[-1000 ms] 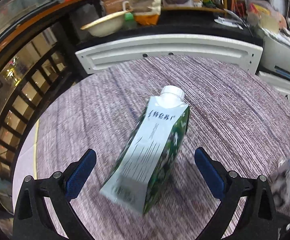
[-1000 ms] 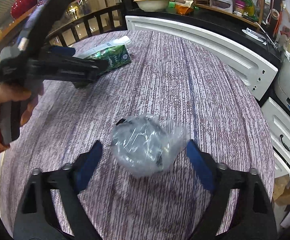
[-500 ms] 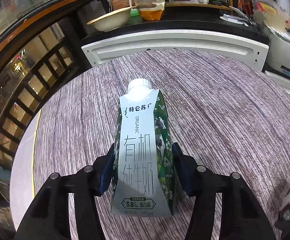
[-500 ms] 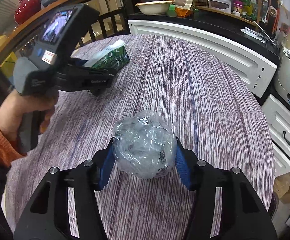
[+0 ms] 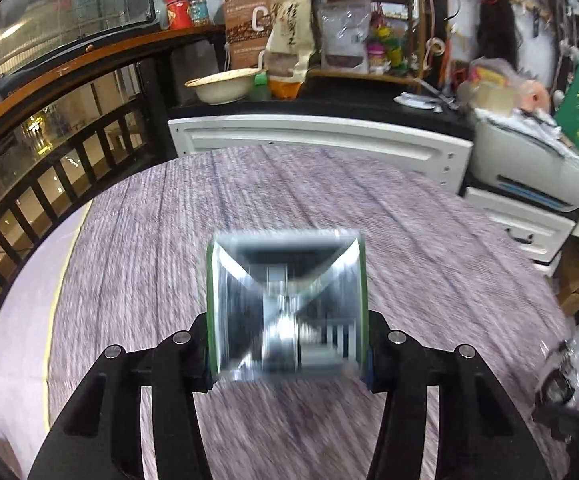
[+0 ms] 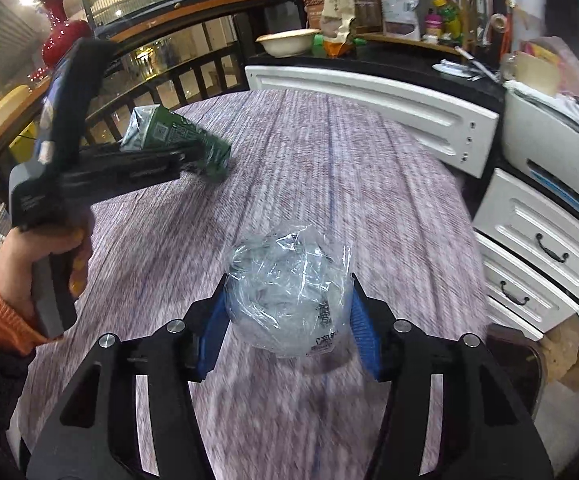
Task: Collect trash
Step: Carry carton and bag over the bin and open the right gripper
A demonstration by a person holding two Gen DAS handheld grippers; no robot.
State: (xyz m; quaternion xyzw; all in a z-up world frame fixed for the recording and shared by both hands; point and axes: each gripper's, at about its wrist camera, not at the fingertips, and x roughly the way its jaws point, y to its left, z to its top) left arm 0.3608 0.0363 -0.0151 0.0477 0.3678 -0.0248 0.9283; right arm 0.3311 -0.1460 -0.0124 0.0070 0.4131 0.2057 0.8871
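My left gripper (image 5: 287,344) is shut on a green and white milk carton (image 5: 287,304), lifted off the round table (image 5: 169,240) with its silver bottom facing the camera. In the right wrist view the carton (image 6: 177,140) shows tilted in the left gripper (image 6: 185,162) above the table's far left. My right gripper (image 6: 289,328) is shut on a crumpled clear plastic bag (image 6: 289,296), held just above the table (image 6: 369,184). The bag also shows at the right edge of the left wrist view (image 5: 569,364).
A white cabinet (image 6: 369,92) curves along the table's far side, with a black counter holding a bowl (image 6: 287,42) and packets. White drawers (image 6: 541,248) stand at the right. A dark railing (image 5: 49,184) runs on the left.
Both grippers have lifted their loads off the table. The carton has tipped so its bottom faces the left camera. The plastic bag stays squeezed between the right fingers.
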